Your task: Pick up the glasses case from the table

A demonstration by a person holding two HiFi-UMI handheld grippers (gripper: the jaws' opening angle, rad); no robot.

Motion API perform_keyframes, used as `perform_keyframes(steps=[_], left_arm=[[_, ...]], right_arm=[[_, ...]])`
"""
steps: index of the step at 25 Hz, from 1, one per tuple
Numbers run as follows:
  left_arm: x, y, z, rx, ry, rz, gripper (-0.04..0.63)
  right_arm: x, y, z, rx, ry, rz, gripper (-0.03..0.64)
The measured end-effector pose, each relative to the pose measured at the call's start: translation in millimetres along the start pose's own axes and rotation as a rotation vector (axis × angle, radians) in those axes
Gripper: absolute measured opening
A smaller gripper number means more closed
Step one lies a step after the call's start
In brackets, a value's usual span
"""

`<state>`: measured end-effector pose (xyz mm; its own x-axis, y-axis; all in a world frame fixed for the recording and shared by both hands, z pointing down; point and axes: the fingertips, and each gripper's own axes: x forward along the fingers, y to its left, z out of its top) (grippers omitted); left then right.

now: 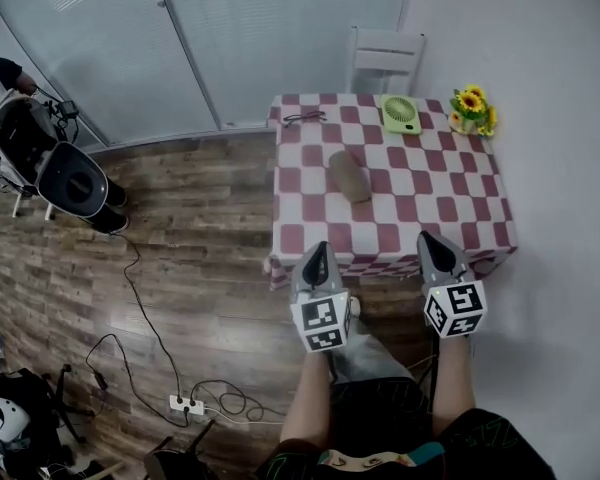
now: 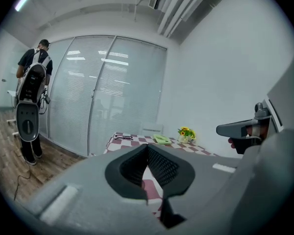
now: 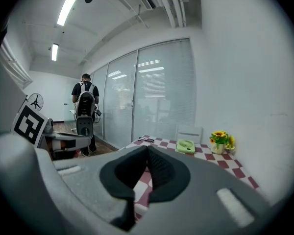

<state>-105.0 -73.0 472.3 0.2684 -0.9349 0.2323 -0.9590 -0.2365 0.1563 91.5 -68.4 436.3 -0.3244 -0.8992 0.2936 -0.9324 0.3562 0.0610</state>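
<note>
Both of your tools are pinched closed and empty. On the grey left hand-held gripper (image 1: 318, 255) and the grey right hand-held gripper (image 1: 435, 243), the dark ribbed pads meet at the tip with nothing between them. You are in the approach, I judge; no grasp has begun.

The oblong, brownish-grey glasses case (image 1: 349, 176) lies slantwise near the middle of the surface (image 1: 485, 223), a small square one under a red-and-white checked cloth. It is well apart from either tip and nearer your left one.

Next you will need to spread one pair of jaws wide and carry it over the near edge. Turn the wrist so the pads close across the case's narrow width rather than its length.

Your forearms reach forward side by side. Both tools hover close to the near edge, pointing ahead and a little downward, marker cubes toward you. The black spectacles (image 1: 304, 118) and flat green fan (image 1: 401, 114) at the far side lie clear of that path.
</note>
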Motion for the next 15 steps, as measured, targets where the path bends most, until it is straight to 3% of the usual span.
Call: perform_keyframes(steps=[8, 15], left_arm=[[59.4, 7.0, 23.2, 0.047, 0.014, 0.009, 0.011], [111.1, 11.0, -3.9, 0.072, 0.106, 0.02, 0.011]], right_arm=[[59.0, -30.8, 17.2, 0.04, -0.025, 0.019, 0.003], [110.1, -57.4, -14.2, 0.12, 0.038, 0.032, 0.003]])
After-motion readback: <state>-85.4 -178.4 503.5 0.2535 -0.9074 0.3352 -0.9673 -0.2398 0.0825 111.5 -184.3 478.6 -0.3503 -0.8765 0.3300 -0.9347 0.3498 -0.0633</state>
